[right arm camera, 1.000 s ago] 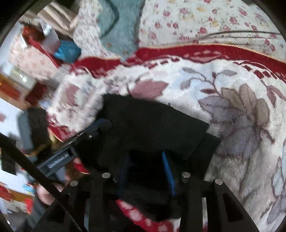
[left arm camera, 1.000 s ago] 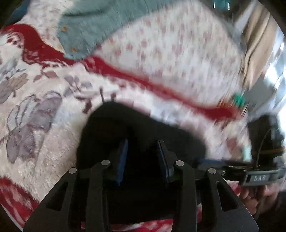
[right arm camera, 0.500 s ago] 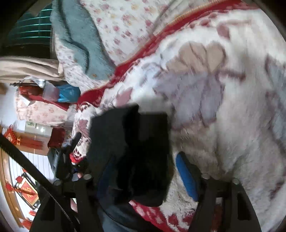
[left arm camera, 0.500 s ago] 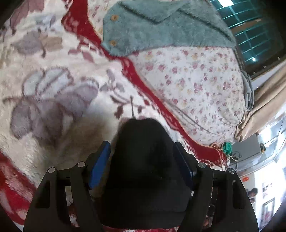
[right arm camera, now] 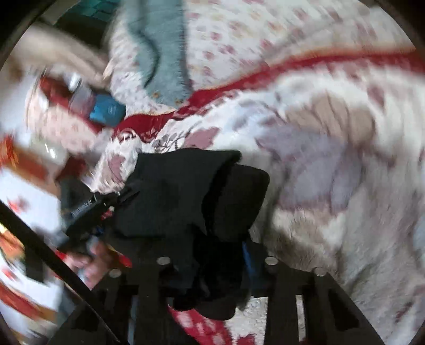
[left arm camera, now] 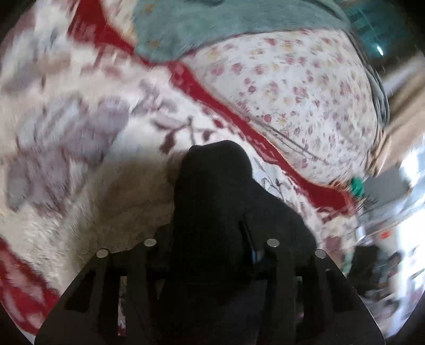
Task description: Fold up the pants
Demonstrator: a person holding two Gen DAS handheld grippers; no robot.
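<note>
Pants (right arm camera: 186,196), black and already gathered into a thick folded bundle, lie on a cream blanket (right arm camera: 332,185) with large grey-purple flowers and a red border. In the right wrist view the bundle shows several layers, one flap lying over another, and it reaches back between the fingers of the right gripper (right arm camera: 212,254). The jaws of this gripper have just been closing, and the black cloth fills the gap between them; one blue pad is visible against the cloth on the right side, so the gripper appears clamped on the pants. In the left wrist view the pants (left arm camera: 217,207) rise as a dark rounded hump between the fingers of the left gripper (left arm camera: 209,244). Its jaws have also just been closing, with the cloth between them and pressed by the pads. The left gripper (right arm camera: 79,209) shows also in the right wrist view, at the left edge of the bundle, with a hand (right arm camera: 90,260) holding it. Beyond the blanket lies a bedcover with small pink flowers (left arm camera: 305,100) and on it a fluffy teal garment (left arm camera: 212,24). Both pictures are blurred.
</note>
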